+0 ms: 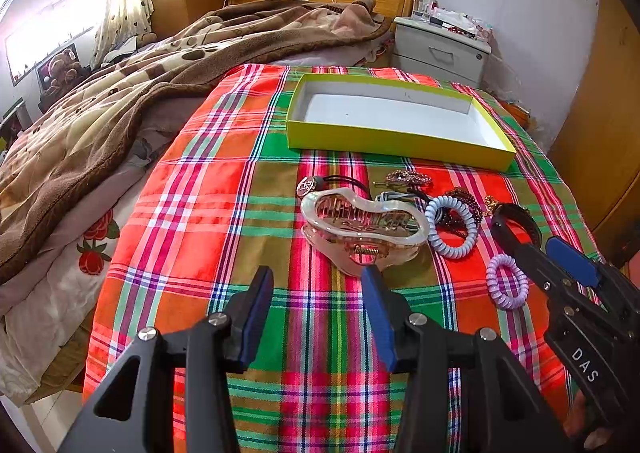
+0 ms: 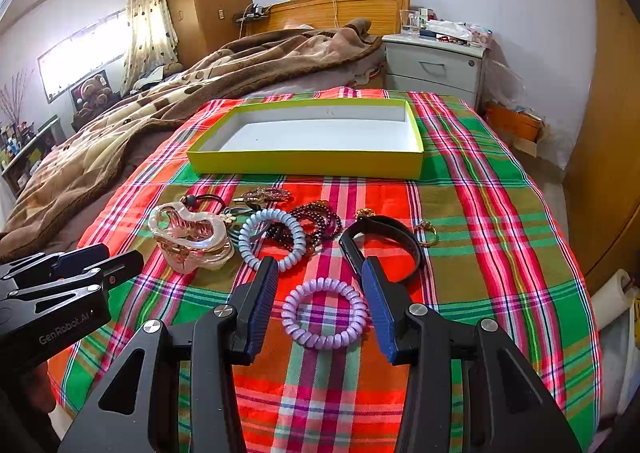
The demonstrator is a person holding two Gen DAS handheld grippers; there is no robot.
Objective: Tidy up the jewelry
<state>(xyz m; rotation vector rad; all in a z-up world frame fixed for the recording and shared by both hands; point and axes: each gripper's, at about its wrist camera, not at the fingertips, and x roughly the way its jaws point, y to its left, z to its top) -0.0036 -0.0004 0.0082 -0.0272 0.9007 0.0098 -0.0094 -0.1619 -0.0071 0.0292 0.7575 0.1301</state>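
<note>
The plaid cloth (image 2: 480, 189) is woven and matt. The hair claw (image 2: 188, 237) looks like glossy translucent plastic, the box (image 2: 308, 165) smooth matt card, the headboard (image 2: 340, 7) wood.

The left gripper (image 1: 318, 285) hovers with jaws spread wide, holding nothing, just short of the hair claw (image 1: 362, 225). The right gripper (image 2: 320, 277) is also spread and unloaded, low to the claw's right, angled forward.

On the cloth (image 2: 480, 189) the box (image 2: 304, 163) lies farthest back, with the jewelry in front of it. The claw clip (image 2: 188, 237) lies leftmost, the band (image 2: 384, 237) to the right, coil ties (image 2: 272, 239) between, and another coil (image 2: 324, 313) nearest.
</note>
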